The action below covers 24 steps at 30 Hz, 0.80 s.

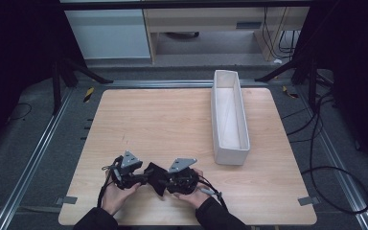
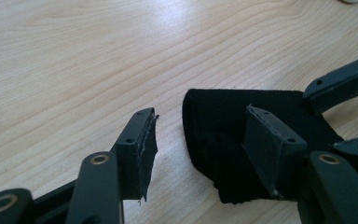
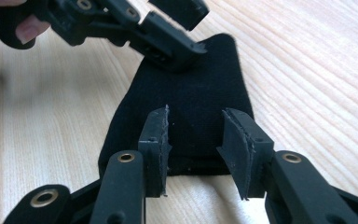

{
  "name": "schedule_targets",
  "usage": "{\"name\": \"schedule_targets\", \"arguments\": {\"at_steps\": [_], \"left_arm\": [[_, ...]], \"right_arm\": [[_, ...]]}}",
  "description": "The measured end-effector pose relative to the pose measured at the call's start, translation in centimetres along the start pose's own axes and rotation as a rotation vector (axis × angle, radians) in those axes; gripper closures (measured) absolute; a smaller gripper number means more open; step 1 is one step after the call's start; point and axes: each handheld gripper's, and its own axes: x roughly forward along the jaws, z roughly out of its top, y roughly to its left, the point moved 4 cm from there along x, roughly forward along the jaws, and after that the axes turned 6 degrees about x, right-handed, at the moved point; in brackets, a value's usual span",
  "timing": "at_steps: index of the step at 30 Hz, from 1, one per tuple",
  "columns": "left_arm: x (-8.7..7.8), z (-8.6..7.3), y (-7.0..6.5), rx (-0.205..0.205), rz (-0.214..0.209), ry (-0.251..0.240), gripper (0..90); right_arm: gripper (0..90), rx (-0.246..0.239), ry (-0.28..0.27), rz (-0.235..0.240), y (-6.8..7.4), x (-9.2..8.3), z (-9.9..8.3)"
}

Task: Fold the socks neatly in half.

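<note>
On the wooden table [image 1: 172,120], near front edge, well apart from white bin [image 1: 229,117]: folded black cloth [image 3: 186,107] lying flat between left gripper [image 2: 200,135] and right gripper [image 3: 196,135], both part-open, gripping nothing; fold judged done, next re-grip cloth edge.

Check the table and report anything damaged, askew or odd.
Nothing on the table stands out. The black cloth lies flat and folded; the white bin stands upright. Only oddity: the right tool's pads look frayed at their edges.
</note>
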Motion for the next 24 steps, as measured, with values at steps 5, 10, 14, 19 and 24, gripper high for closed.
{"name": "schedule_targets", "arguments": {"at_steps": [5, 10, 14, 19, 24], "left_arm": [[-1.0, 0.2, 0.1, -0.052, -0.035, -0.032, 42.8], [-2.4, -0.1, -0.1, -0.042, -0.021, -0.040, 42.1], [-1.5, -0.7, -0.6, -0.013, -0.022, -0.002, 42.9], [-1.0, -0.7, -0.3, -0.015, -0.021, -0.004, 42.7], [-0.3, -0.2, 0.1, -0.008, 0.005, -0.006, 42.9]], "right_arm": [[60.6, 0.021, 0.003, 0.014, -0.1, -0.2, 0.0], [62.6, 0.015, -0.038, 0.026, -0.1, -1.0, 0.9], [70.8, 0.025, -0.074, -0.014, -1.0, -1.0, 1.8], [76.3, 0.026, -0.026, -0.057, -2.1, 0.0, 0.9], [78.4, 0.037, -0.007, -0.025, -1.8, -0.5, 0.2]]}}
